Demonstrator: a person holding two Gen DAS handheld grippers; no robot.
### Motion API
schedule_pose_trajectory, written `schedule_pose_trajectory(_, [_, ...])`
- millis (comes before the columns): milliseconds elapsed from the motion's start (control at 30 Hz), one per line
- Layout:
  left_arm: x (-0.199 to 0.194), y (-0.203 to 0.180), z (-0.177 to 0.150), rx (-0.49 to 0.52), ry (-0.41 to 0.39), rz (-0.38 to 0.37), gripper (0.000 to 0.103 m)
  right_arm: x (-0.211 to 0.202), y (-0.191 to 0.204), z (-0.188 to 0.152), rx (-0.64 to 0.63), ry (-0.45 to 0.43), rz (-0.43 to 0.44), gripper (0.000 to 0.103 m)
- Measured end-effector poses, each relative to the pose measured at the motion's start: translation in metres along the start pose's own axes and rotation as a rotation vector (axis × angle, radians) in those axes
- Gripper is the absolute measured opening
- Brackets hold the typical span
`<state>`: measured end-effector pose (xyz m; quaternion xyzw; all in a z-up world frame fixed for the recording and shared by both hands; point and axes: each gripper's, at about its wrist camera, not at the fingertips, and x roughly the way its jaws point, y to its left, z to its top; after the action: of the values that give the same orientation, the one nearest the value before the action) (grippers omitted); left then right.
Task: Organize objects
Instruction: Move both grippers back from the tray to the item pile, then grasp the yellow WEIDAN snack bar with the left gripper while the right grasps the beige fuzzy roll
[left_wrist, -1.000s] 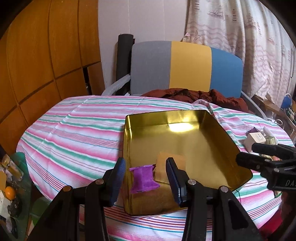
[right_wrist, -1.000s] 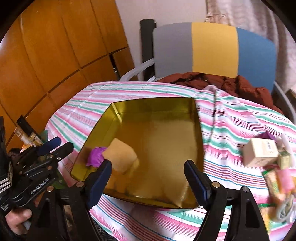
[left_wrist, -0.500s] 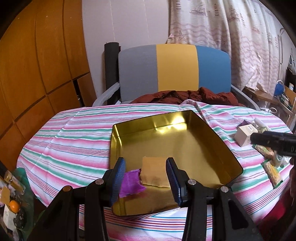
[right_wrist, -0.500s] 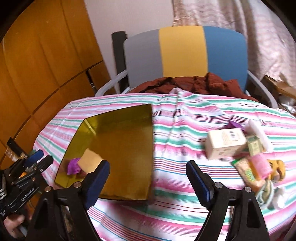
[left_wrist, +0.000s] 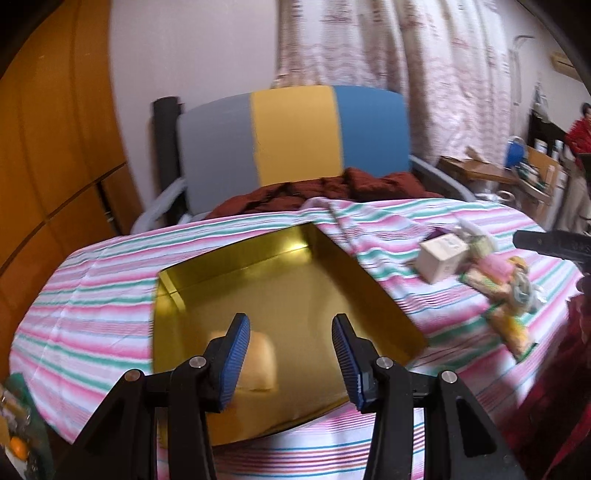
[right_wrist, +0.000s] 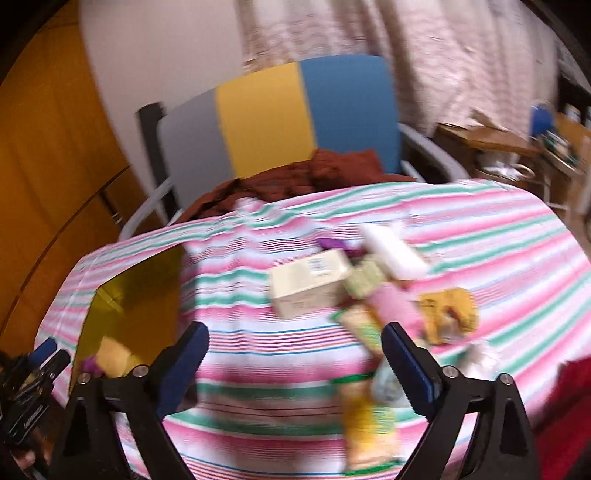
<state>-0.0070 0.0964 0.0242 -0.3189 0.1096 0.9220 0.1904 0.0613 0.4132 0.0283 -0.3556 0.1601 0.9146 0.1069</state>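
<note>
Gleaming gold tray (left_wrist: 295, 295), tan pad (left_wrist: 258, 363) inside, blurred packets (right_wrist: 369, 314) beside

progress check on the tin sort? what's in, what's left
Done: a tan pad and a purple item lie in the gold tin. In hand: nothing; left gripper and right gripper are open. Left: cream box and snack packets on the striped cloth.

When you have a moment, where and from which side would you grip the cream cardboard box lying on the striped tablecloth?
I would take the cream cardboard box across its two long side faces, coming down from above with the open right gripper. It lies flat, with its broad face up. Its left side is free cloth, but packets crowd its right end, so close near the left end, probably.
</note>
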Motion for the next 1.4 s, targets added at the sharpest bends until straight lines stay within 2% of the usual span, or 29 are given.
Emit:
schedule_pose_trajectory(200, [0.016,-0.047,0.009,0.076,0.033,-0.192,0.047,-0.018,-0.06,0.003,0.144,-0.038,-0.109,0.102])
schedule_pose_trajectory(300, [0.026,-0.073,0.009,0.126,0.066,-0.261,0.047,-0.021,-0.082,0.0,0.213,-0.047,-0.13,0.102])
schedule_pose_trajectory(400, [0.04,-0.102,0.009,0.159,0.12,-0.365,0.047,-0.02,-0.096,-0.006,0.255,-0.046,-0.138,0.102])
schedule_pose_trajectory(600, [0.064,-0.153,0.009,0.203,0.228,-0.533,0.047,-0.01,-0.119,-0.016,0.384,-0.014,-0.038,0.102])
schedule_pose_trajectory(700, [0.081,-0.179,0.008,0.189,0.304,-0.619,0.047,-0.013,-0.125,-0.02,0.424,-0.038,0.002,0.102])
schedule_pose_trajectory(767, [0.092,-0.193,0.007,0.174,0.343,-0.658,0.054,-0.013,-0.126,-0.021,0.433,-0.045,0.022,0.102])
schedule_pose_trajectory(833, [0.102,-0.209,0.007,0.163,0.392,-0.699,0.067,-0.013,-0.126,-0.021,0.434,-0.044,0.035,0.102])
schedule_pose_trajectory(867, [0.107,-0.216,0.006,0.156,0.41,-0.716,0.068,-0.012,-0.126,-0.021,0.433,-0.043,0.045,0.102])
schedule_pose_trajectory(1067, [0.129,-0.251,0.002,0.155,0.483,-0.7,0.073,-0.011,-0.127,-0.021,0.438,-0.047,0.081,0.102])
schedule_pose_trajectory(1133, [0.133,-0.261,0.001,0.16,0.487,-0.695,0.077,-0.011,-0.128,-0.021,0.44,-0.049,0.091,0.102])
schedule_pose_trajectory(1300, [0.146,-0.28,-0.006,0.17,0.501,-0.615,0.077,-0.011,-0.129,-0.022,0.45,-0.051,0.099,0.102])
schedule_pose_trajectory(1400, [0.142,-0.278,-0.01,0.192,0.473,-0.607,0.071,-0.01,-0.131,-0.022,0.459,-0.045,0.101,0.102])
